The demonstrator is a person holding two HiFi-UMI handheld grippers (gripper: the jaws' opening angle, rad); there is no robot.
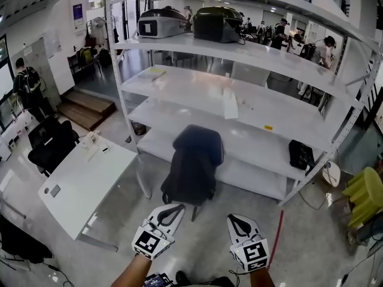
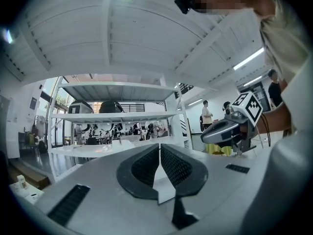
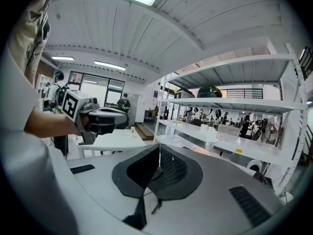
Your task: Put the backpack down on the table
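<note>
The dark backpack [image 1: 192, 163] stands upright on the floor in front of the white shelf unit [image 1: 197, 91], a strap trailing at its base. My left gripper [image 1: 178, 207] and right gripper [image 1: 234, 217] are side by side just short of it, both pointing toward it. The left gripper [image 2: 159, 146] has its pads together in the left gripper view, and so has the right gripper [image 3: 159, 148] in its own view. I see nothing gripped between either pair. Neither gripper view shows the backpack. The white table [image 1: 78, 187] stands to the left.
Two hard cases [image 1: 161, 23] sit on the top shelf and a small black bag [image 1: 301, 154] on a low shelf. Black chairs [image 1: 51, 142] stand behind the table. A yellow stool [image 1: 365, 193] and a red rod [image 1: 276, 238] are at the right. People stand in the background.
</note>
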